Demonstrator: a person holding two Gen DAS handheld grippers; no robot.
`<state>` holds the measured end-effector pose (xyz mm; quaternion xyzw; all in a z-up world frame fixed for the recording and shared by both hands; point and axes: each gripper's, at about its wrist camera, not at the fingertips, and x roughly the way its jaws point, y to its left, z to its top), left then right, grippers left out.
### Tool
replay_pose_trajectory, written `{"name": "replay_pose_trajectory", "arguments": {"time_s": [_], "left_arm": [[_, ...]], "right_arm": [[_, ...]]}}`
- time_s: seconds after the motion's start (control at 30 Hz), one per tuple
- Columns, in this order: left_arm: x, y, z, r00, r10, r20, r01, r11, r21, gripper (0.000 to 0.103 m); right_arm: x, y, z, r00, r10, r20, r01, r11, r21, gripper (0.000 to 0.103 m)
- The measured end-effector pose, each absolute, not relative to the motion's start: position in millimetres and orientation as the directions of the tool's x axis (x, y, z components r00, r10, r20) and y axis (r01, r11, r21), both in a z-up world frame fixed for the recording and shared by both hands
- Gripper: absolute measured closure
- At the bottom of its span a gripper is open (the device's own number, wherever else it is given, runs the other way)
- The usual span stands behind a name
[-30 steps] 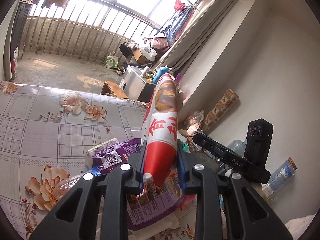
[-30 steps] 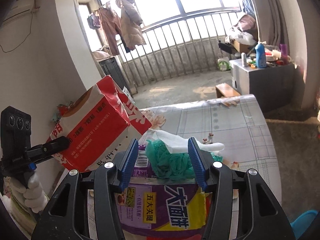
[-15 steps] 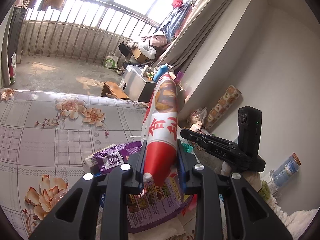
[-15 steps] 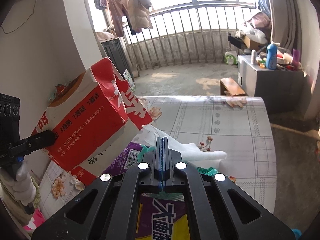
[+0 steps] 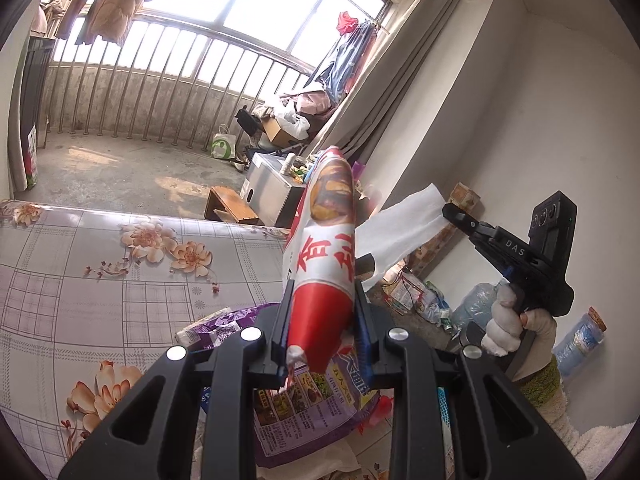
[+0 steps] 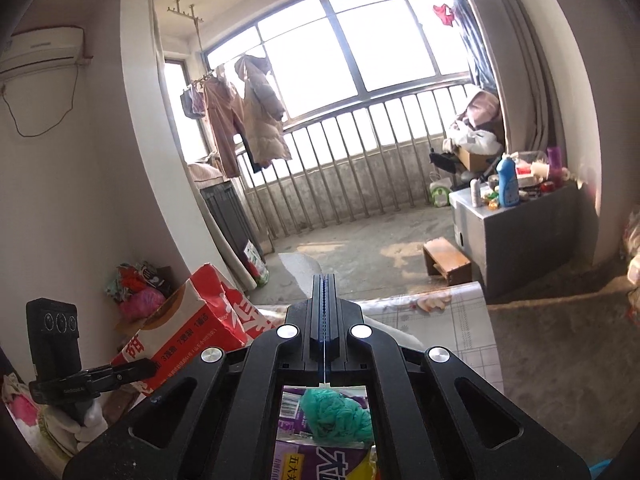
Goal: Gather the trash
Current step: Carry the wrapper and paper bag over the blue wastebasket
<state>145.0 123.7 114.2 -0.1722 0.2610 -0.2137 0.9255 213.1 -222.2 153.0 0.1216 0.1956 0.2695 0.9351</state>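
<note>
Two grippers, both loaded. Left gripper (image 5: pixel 320 320): jaws clamped on red-and-white bag (image 5: pixel 322 264), held upright at frame centre, seemingly as the collecting sack. Right gripper (image 5: pixel 450 210): jaws pressed together on white tissue (image 5: pixel 400 232), lifted above purple wrapper (image 5: pixel 308 396) on counter (image 5: pixel 80 280).

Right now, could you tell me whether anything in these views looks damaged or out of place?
Yes. The red-and-white snack bag, held in the left claw, has a ragged torn-open top. The right claw pinches a white tissue by one corner, so it hangs crumpled in mid-air.
</note>
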Motion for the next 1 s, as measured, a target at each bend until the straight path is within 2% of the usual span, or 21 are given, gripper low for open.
{"name": "replay_pose_trajectory", "arguments": {"time_s": [0.23,0.43,0.57,0.67,0.8,1.0], "left_arm": [[124.0,83.0,146.0,0.750,-0.551,-0.367,0.406,0.821,-0.401,0.078],[134.5,-4.4,145.7,0.590,-0.697,-0.408,0.536,0.716,-0.447,0.078],[151.5,-82.7,132.7,0.429,-0.782,-0.451,0.602,0.620,-0.503,0.078],[165.5,-148.9,115.7,0.315,-0.802,-0.507,0.634,0.576,-0.517,0.078],[180.7,-236.4,79.3,0.179,-0.778,-0.603,0.645,0.555,-0.525,0.078],[197.1,-346.9,-3.1,0.009,-0.664,-0.748,0.625,0.587,-0.514,0.075]], "right_arm": [[161.3,-288.0,180.9,0.854,0.483,-0.196,-0.401,0.849,0.344,0.103],[119.2,-350.1,176.1,0.911,0.358,-0.207,-0.275,0.899,0.341,0.103],[97.8,-390.6,158.6,0.933,0.251,-0.257,-0.159,0.930,0.331,0.103],[87.7,-422.4,136.2,0.934,0.174,-0.311,-0.063,0.940,0.336,0.103],[81.2,-462.0,95.1,0.916,0.095,-0.390,0.060,0.929,0.366,0.103],[87.4,-515.8,17.6,0.851,0.040,-0.523,0.227,0.870,0.437,0.103]]}}
